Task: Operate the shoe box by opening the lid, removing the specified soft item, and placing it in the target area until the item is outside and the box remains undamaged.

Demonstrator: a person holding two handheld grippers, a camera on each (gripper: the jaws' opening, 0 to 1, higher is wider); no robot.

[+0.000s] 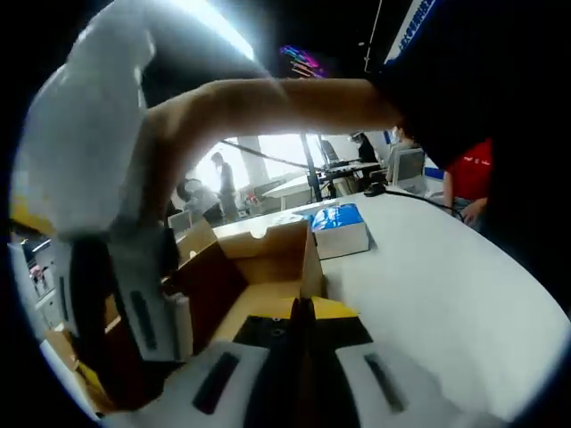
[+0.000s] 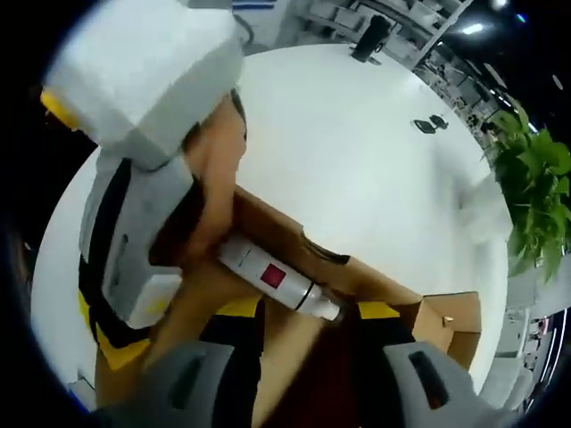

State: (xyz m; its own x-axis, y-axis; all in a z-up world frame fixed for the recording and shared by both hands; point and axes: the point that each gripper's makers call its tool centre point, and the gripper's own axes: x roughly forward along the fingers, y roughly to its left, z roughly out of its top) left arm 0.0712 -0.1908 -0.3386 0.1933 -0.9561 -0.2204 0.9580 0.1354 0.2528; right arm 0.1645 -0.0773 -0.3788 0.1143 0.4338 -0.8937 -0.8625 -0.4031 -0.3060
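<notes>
Shoe box stands open on the white table; its lid is already up, so step 1 looks done. The soft item is not clearly visible to me; a white tube with a red label lies across the box at 6 o'clock in the right gripper view. Removing and placing remain. The left gripper has its jaws pressed together, pointing into the box. The right gripper keeps its jaws wide apart above the box.

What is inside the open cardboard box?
In the right gripper view, a white bottle with a red label lies inside the cardboard box, beside black and yellow material. The grippers cover the rest of the inside, so no soft item can be confirmed.
</notes>
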